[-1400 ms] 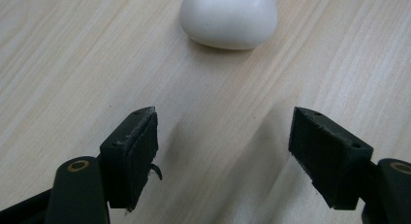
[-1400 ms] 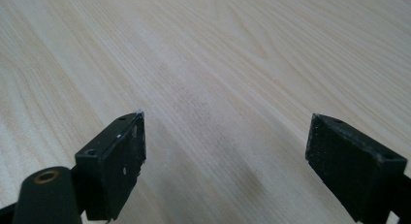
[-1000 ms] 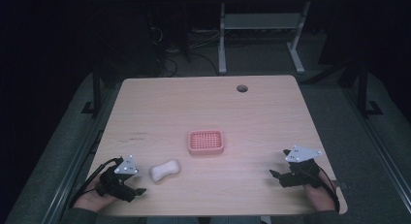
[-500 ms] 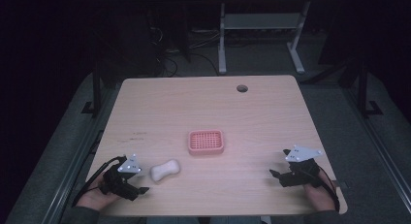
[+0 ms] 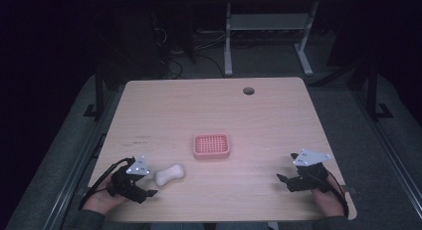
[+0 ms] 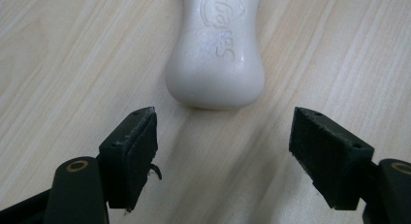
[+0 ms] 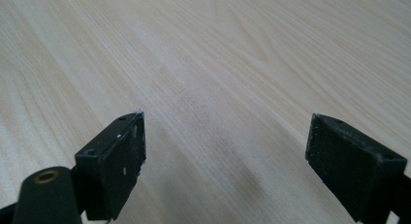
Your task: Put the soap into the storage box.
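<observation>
— Two grippers on the wooden table; what's at the far left?

— The left gripper, held low near the table's front edge in the person's left hand. Its jaws stand wide apart with nothing between them. In the left gripper view the left gripper aims straight at a white soap bar, whose near rounded end lies just ahead of the pads, not touching either.

— Where does that bar sit on the table?

— The soap bar lies flat just to the right of that gripper, near the front-left part of the table. Its top carries raised lettering I can't read fully.

— And further right?

— A pink ridged soap dish sits near the middle, apart from the bar and empty.

— The right side?

— The right gripper rests near the front-right corner in the right hand, well apart from the dish. The right gripper view shows the right gripper spread wide over bare wood.
</observation>
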Demonstrator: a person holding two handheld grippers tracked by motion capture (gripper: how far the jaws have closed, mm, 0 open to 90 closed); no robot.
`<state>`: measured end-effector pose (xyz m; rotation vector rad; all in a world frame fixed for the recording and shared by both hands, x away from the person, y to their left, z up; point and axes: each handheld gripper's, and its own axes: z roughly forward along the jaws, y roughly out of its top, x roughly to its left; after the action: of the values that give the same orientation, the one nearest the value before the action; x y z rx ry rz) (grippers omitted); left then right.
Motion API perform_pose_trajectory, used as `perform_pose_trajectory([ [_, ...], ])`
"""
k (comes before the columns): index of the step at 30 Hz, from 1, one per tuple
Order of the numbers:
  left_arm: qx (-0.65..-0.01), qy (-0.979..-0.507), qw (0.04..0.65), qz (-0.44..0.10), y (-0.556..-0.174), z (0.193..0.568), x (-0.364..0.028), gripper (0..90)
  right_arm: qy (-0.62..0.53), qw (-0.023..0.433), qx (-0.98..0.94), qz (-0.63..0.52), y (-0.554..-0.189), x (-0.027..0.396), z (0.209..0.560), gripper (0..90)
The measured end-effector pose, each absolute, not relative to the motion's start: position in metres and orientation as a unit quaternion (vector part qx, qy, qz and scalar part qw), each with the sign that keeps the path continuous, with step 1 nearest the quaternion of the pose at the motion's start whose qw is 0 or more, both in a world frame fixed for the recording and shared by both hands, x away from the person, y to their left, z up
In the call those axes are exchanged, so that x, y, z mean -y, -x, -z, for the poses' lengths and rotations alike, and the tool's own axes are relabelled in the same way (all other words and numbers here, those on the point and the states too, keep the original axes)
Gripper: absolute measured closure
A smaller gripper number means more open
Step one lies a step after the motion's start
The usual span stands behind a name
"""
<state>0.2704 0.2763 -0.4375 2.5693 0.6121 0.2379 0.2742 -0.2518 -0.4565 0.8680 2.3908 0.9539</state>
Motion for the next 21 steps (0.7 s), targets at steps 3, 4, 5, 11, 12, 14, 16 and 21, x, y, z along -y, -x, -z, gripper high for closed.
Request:
perform_pose_trajectory([
  [3, -0.222, -0.940, 0.245, -0.087, -0.272, 0.436, -0.274, 25.1, -0.313, 0.210, -0.861, -0.342, -0.274, 0.251, 0.457, 13.7],
  [4, -0.222, -0.940, 0.245, -0.088, -0.273, 0.436, -0.273, 25.1, -0.313, 0.210, -0.860, -0.343, -0.274, 0.251, 0.457, 13.8],
  [5, -0.222, -0.940, 0.245, -0.088, -0.273, 0.436, -0.273, 25.1, -0.313, 0.210, -0.860, -0.343, -0.274, 0.251, 0.457, 13.8],
  [11, -0.218, -0.940, 0.247, -0.087, -0.276, 0.435, -0.268, 25.1, -0.312, 0.208, -0.861, -0.343, -0.274, 0.251, 0.457, 13.8],
  [12, -0.215, -0.942, 0.244, -0.087, -0.277, 0.434, -0.267, 25.1, -0.312, 0.208, -0.861, -0.343, -0.274, 0.251, 0.457, 13.8],
  [14, -0.216, -0.941, 0.245, -0.086, -0.278, 0.434, -0.266, 25.1, -0.312, 0.208, -0.861, -0.343, -0.274, 0.251, 0.457, 13.7],
  [16, -0.214, -0.942, 0.244, -0.085, -0.279, 0.434, -0.264, 25.1, -0.313, 0.207, -0.861, -0.342, -0.274, 0.250, 0.457, 13.8],
  [21, -0.213, -0.943, 0.243, -0.083, -0.282, 0.433, -0.259, 25.3, -0.312, 0.207, -0.862, -0.341, -0.274, 0.250, 0.457, 13.8],
])
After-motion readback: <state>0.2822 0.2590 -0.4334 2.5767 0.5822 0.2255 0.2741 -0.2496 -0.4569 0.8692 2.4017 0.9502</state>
